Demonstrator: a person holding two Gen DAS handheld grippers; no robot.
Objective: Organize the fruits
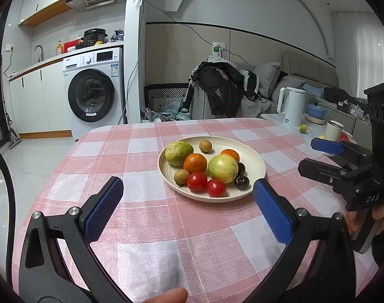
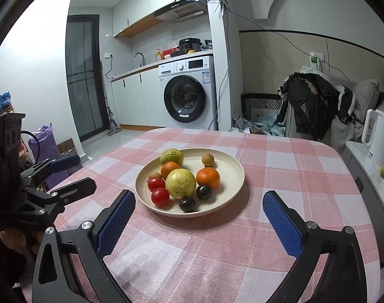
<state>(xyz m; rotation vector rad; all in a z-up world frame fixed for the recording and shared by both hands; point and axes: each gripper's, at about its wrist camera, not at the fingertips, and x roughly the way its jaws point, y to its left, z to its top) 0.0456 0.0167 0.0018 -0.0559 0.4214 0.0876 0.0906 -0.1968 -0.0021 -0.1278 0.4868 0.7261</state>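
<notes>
Round cream plate (image 1: 255, 162) of mixed fruit sits mid-tabletop on the pink checked cloth (image 1: 146, 217); left gripper (image 1: 188, 202) and right gripper (image 2: 199, 213) both gape wide, empty

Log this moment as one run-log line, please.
stage: fruits all on plate | left gripper: open, empty, short of plate | right gripper: open, empty, short of plate | table: checked cloth

right tool (image 2: 199, 207): wide, empty | plate (image 2: 232, 184): fruit heaped, perhaps nine | tablecloth (image 2: 280, 176) beneath
</notes>
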